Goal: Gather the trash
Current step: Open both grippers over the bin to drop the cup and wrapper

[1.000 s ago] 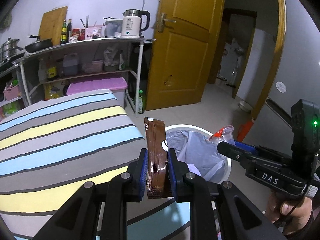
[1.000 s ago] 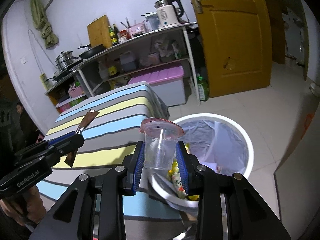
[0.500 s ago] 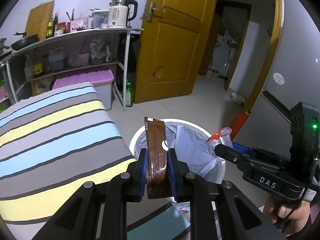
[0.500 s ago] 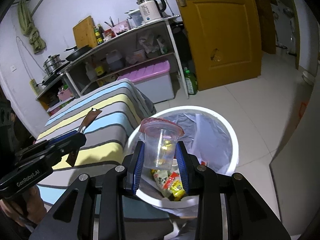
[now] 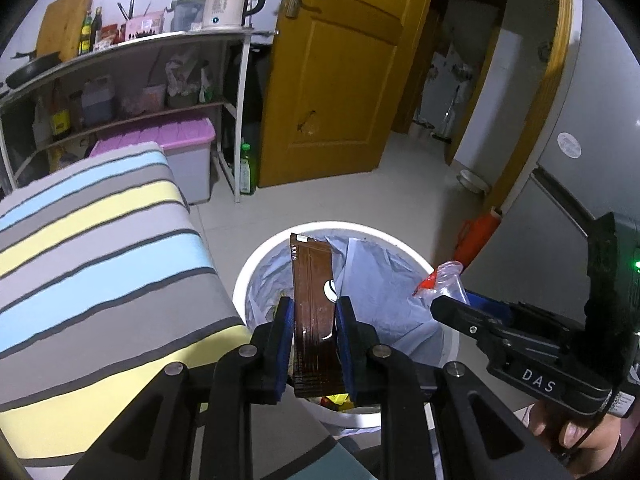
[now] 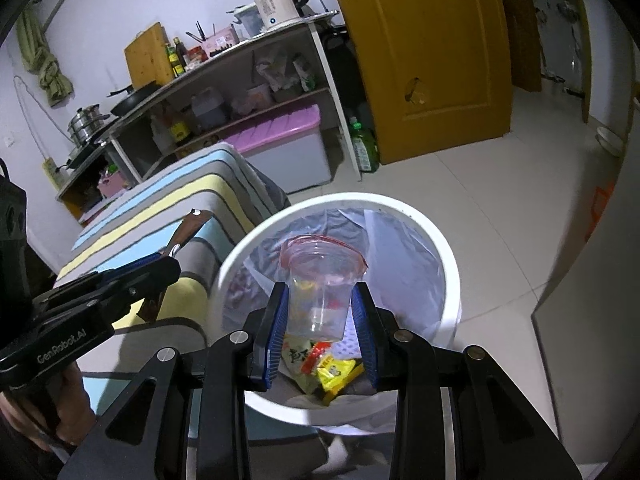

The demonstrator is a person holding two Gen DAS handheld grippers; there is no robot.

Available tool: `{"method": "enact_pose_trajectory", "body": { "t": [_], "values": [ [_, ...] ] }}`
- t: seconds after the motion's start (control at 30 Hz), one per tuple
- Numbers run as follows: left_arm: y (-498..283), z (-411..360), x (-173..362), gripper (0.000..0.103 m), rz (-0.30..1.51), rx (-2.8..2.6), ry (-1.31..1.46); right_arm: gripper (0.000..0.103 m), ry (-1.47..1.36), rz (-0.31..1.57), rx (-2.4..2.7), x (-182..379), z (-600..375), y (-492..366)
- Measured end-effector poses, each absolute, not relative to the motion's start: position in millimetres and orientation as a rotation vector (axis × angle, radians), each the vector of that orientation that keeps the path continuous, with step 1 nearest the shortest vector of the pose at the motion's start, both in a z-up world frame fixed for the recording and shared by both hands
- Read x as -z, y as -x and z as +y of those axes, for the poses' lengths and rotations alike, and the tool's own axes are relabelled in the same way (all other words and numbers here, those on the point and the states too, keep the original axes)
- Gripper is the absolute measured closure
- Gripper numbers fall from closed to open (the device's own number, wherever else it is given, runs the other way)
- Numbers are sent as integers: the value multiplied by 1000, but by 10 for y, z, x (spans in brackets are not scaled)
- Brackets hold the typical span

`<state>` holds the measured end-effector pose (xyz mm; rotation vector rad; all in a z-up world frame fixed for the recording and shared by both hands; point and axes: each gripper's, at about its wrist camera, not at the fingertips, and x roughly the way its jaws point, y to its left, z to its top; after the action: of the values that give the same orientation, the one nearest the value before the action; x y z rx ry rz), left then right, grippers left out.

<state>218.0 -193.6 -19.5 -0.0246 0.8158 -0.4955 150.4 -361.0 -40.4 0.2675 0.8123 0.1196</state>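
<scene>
A white bin (image 5: 241,280) with a grey liner stands on the floor beside the striped surface. My left gripper (image 5: 315,308) is shut on a long brown wrapper (image 5: 312,276), which stands upright over the bin's near left side. My right gripper (image 6: 320,312) is shut on a clear plastic cup (image 6: 318,280) with a red-edged film on top, held over the bin (image 6: 450,264). Yellow and red packets (image 6: 334,368) lie at the bottom. In the left wrist view the cup (image 5: 450,280) shows at the right. The right wrist view shows the wrapper (image 6: 188,232) at the left.
A striped cloth surface (image 5: 100,260) borders the bin on the left. Behind it stand a metal shelf rack (image 5: 240,80) with a kettle (image 5: 228,0), a pink-lidded box (image 5: 188,140) and a green bottle (image 5: 246,172). A yellow door (image 5: 340,80) is beyond. A red object (image 5: 478,228) lies on the floor.
Both grippers have sunk and moved toward the bin, which now fills more of both views. The wrapper and the cup stay gripped. The striped surface has slid to the left.
</scene>
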Motion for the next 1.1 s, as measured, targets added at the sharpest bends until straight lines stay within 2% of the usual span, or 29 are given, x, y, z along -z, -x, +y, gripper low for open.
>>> {"method": "enact_pose_trajectory", "body": {
  "t": [0.23,0.37,1.1],
  "values": [
    [-2230,-1949,271,82,832,499,26,65,-268,835,-95,511,-3661,-1538],
    [-2222,-1936,262,72,823,509,34,65,-264,830,-96,509,-3668,-1533],
    [-1459,-1446,-278,72,659,462,50,65,-158,716,-165,-93,-3167,-966]
  ]
}}
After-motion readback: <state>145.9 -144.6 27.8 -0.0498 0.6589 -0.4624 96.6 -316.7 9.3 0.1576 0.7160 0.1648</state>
